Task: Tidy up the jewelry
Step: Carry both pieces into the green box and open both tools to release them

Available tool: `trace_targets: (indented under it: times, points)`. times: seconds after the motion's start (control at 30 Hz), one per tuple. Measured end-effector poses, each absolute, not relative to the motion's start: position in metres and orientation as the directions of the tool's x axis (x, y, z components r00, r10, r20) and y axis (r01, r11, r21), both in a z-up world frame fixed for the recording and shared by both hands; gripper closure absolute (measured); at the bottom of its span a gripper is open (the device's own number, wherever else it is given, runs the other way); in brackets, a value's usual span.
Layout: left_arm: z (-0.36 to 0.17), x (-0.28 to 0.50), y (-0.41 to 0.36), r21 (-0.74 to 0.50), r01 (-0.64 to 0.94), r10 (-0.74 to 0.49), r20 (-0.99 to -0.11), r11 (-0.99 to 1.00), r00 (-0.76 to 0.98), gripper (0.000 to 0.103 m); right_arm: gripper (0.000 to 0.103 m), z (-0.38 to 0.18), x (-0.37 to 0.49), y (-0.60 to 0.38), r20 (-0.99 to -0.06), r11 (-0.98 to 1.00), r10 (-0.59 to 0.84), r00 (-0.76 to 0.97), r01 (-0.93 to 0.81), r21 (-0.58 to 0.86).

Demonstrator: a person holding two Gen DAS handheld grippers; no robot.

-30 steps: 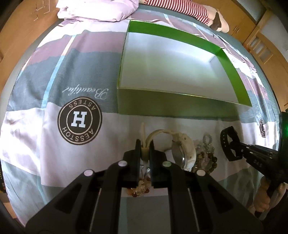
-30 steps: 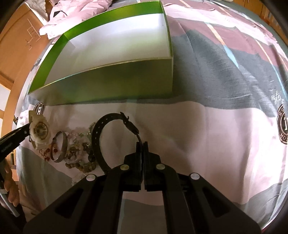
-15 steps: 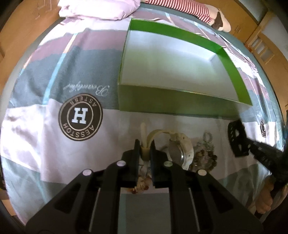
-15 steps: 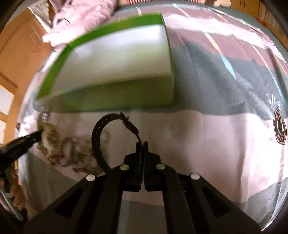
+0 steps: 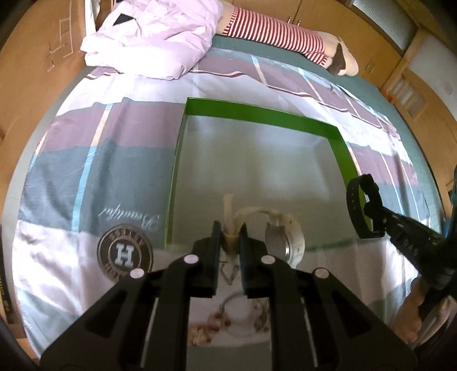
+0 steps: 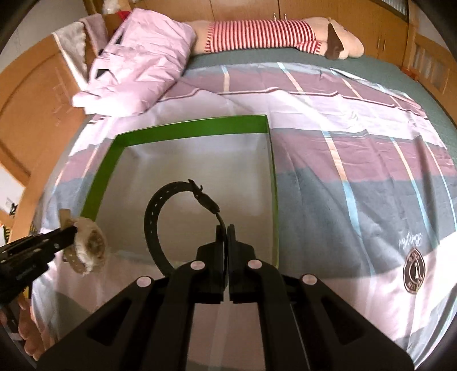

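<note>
**Both grippers holding watches over the near edge of the green box**

Left wrist view, nearest: loose jewelry [image 5: 228, 319] is lying blurred on the bedsheet [image 5: 57, 271] below the fingers, outside the box. The left gripper [image 5: 230, 238] is pinching the cream strap of the white watch [image 5: 281, 238]; the watch case is hanging just right of the fingers, over the box's near wall. The right gripper [image 6: 225, 237] is sitting with jaws pressed together on the thin end of the black watch strap [image 6: 155, 217], whose loop is curving up and left over the box floor.

Middle: the green box [image 5: 258, 114] is lying open on the sheet, its pale floor showing bare. The near wall is running just beneath both sets of fingertips; the right wall is passing just beside the right gripper. In the left view the black strap is straddling that right wall.

Far: a folded pink quilt [image 6: 137, 62] and a striped plush toy [image 6: 257, 37] are lying at the bed's far end, well apart from the box. Wooden cabinets [image 6: 385, 17] are lining the room behind.
</note>
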State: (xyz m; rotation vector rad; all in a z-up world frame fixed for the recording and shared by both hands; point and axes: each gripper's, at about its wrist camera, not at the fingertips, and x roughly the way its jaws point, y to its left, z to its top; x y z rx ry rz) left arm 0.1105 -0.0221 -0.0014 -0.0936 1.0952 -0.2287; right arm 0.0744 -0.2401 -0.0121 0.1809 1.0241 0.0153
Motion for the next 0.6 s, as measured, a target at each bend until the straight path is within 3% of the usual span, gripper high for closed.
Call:
trace_targets:
  times: [0.33,0.53,0.6]
  points:
    - [-0.049,0.162,-0.037,-0.153,0.084,-0.174,-0.895,0.985,0.411,0.085,0.101,-0.054,0.119,-0.239,-0.896,0.988,0.067,0.438,0.099,0.122]
    - [-0.061,0.169,-0.039,-0.088,0.083,-0.116,-0.898,0.993,0.425,0.087,0.100,-0.067,0.127,-0.230,-0.912,0.996,0.008,0.410,0.073,0.042]
    - [-0.060,0.170,-0.036,-0.104,0.076,-0.127,-0.900,0.992,0.417,0.085,0.094,-0.068,0.126,-0.225,-0.909,0.998,0.007,0.417,0.058,0.035]
